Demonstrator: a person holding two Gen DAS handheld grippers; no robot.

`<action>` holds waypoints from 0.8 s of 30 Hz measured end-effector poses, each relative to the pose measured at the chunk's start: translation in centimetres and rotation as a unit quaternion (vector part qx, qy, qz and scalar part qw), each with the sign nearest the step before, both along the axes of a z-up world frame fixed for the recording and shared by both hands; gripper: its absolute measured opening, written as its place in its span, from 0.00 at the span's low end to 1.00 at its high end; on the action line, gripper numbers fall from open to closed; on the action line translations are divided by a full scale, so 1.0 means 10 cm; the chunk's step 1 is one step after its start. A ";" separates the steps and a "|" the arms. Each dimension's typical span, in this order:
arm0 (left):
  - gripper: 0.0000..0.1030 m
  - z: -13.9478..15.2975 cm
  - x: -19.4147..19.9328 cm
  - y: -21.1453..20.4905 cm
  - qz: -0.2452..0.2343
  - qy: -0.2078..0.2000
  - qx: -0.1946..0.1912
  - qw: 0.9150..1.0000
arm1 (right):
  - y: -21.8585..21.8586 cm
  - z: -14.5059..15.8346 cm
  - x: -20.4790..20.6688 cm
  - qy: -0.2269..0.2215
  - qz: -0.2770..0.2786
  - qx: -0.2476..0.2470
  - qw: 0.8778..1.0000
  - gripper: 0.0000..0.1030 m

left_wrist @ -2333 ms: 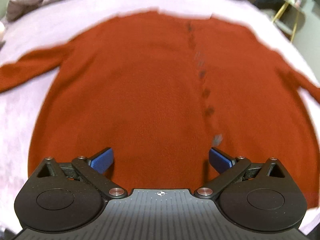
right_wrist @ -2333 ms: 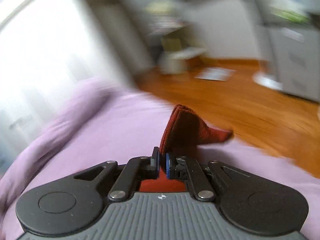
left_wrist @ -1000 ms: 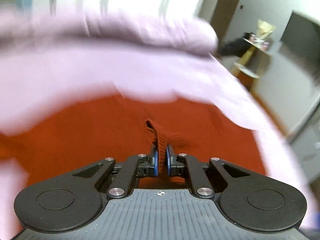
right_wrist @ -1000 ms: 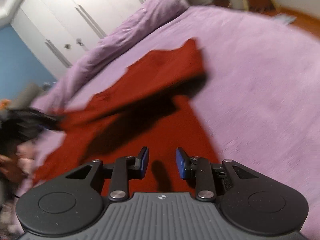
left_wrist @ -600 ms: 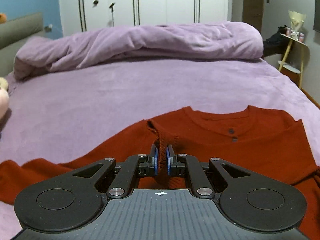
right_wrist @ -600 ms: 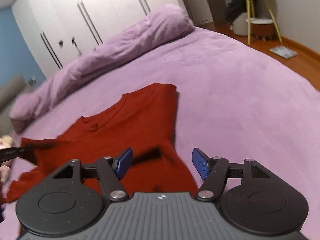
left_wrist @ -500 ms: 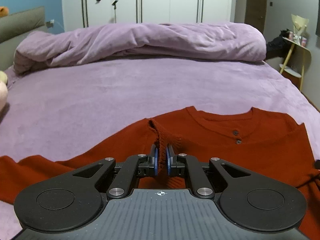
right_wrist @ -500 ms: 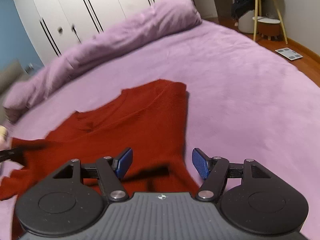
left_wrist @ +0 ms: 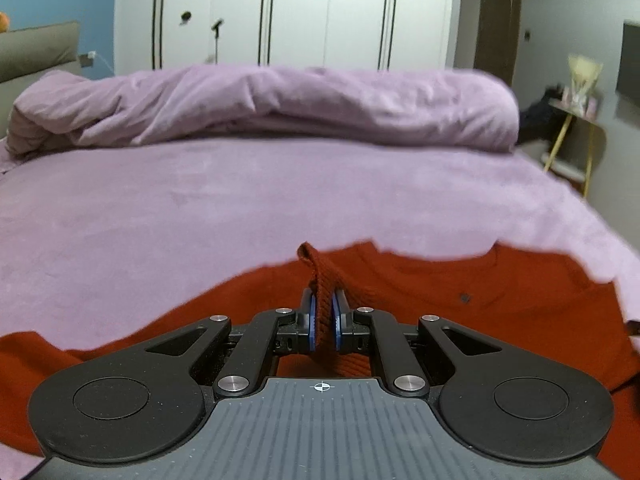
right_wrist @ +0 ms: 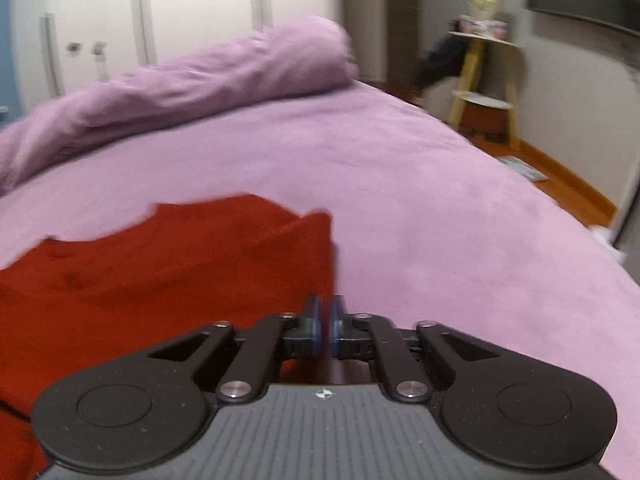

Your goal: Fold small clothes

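Observation:
A rust-red knit cardigan lies spread on the purple bed, neckline towards the far side, with a dark button on it. My left gripper is shut on a pinched fold of the cardigan's fabric, which stands up between the blue pads. In the right wrist view the cardigan fills the left half. My right gripper is shut right at the cardigan's right-hand edge; the blurred frame does not show whether fabric is between the pads.
The purple bedsheet stretches ahead. A rolled purple duvet lies along the far side. White wardrobes stand behind. A yellow-legged side table stands right of the bed, on a wooden floor.
My right gripper has gone from wide open to shut at the cardigan's right edge. My left gripper stays shut on the fold and has moved lower and nearer the bed.

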State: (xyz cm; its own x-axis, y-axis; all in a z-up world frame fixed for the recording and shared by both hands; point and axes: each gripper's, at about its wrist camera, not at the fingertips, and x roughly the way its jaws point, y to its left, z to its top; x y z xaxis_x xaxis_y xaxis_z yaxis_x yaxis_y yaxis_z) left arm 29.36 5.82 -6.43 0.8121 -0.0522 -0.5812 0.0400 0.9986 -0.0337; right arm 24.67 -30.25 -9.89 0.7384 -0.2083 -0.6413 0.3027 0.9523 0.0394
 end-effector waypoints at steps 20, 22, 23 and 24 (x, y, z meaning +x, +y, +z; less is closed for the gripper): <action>0.55 -0.43 0.03 -0.19 0.007 0.066 0.008 0.998 | 0.61 -0.16 -0.06 0.000 0.144 -0.109 0.984 0.05; 0.55 -0.45 0.08 -0.19 0.010 0.068 0.014 0.998 | 0.40 -0.19 -0.09 -0.004 0.127 -0.114 0.985 0.05; 0.55 -0.45 0.09 -0.19 0.011 0.067 0.016 0.998 | 0.33 -0.20 -0.11 -0.002 0.117 -0.124 0.985 0.05; 0.56 -0.44 0.09 -0.19 0.011 0.067 0.014 0.998 | 0.28 -0.20 -0.09 0.004 0.107 -0.138 0.985 0.05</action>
State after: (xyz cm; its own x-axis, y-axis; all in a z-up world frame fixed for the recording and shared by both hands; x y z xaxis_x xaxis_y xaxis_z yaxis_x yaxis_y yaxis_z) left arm 30.24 3.93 -10.82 0.7271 -0.0177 -0.6864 0.0161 0.9998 -0.0087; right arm 23.76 -27.50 -11.90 0.7798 -0.2158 -0.5876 0.0943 0.9685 -0.2305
